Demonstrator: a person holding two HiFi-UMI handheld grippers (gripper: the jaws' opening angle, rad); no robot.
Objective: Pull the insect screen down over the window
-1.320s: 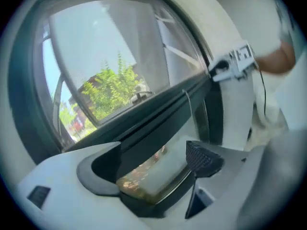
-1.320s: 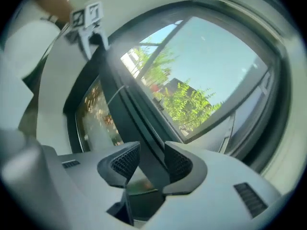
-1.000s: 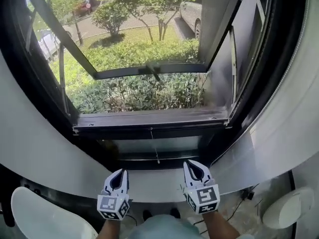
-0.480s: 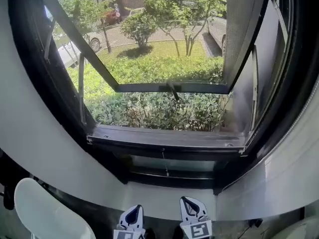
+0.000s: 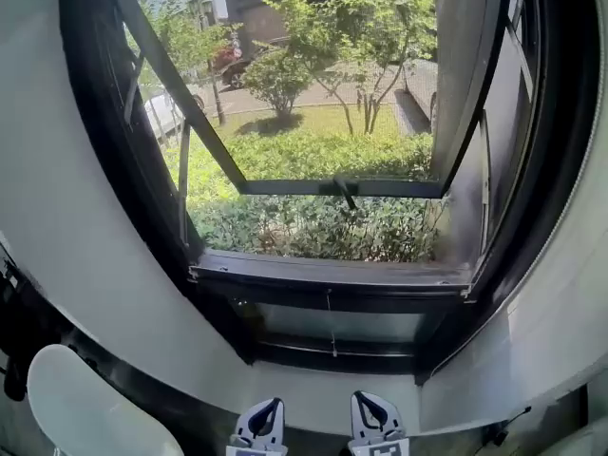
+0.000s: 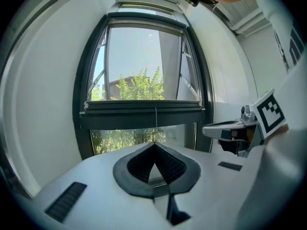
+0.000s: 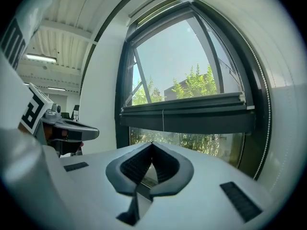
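Now | left gripper clenched, empty | right gripper likewise | dark boxy metal bar | thin cord, perhaps screen pull

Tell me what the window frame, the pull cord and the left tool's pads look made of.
Frame: probably painted or coated metal, dark with a dull sheen along straight, sharp-edged profiles.
Cord: a thin pale string or nylon line, too fine to tell which.
Pads: likely black rubber or soft plastic, matt, with fine ribs.
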